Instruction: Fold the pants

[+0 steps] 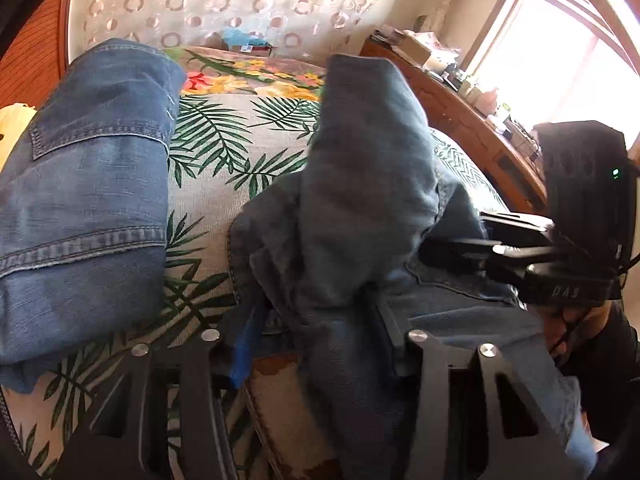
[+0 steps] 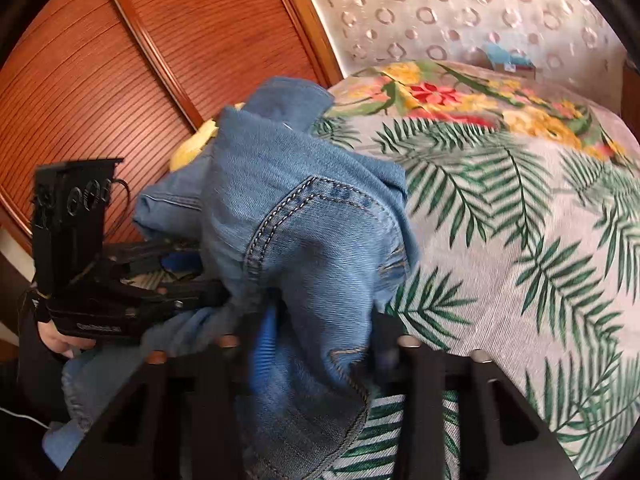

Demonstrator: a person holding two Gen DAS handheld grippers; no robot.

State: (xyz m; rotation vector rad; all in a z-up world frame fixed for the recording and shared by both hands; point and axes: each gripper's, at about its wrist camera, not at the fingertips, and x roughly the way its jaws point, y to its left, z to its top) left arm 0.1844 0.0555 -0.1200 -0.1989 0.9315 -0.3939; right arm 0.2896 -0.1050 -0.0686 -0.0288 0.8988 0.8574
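A pair of blue jeans [image 1: 360, 168] is bunched up on the leaf-print bedspread [image 1: 216, 208]. At the bottom of the left wrist view, my left gripper [image 1: 316, 332] is shut on a thick fold of the denim, which rises in a hump in front of it. My right gripper [image 1: 440, 256] comes in from the right and bites the same jeans near a seam. In the right wrist view, my right gripper [image 2: 324, 344] is closed on the jeans [image 2: 312, 232] by a stitched pocket. My left gripper [image 2: 192, 272] grips the cloth at the left.
A second pair of jeans [image 1: 88, 184] lies folded on the bed at the left, beside something yellow [image 1: 12, 128]. A wooden panel [image 2: 120, 60] stands behind it. A cluttered wooden desk [image 1: 460, 100] runs under the window. A hand [image 2: 60, 340] holds the left gripper.
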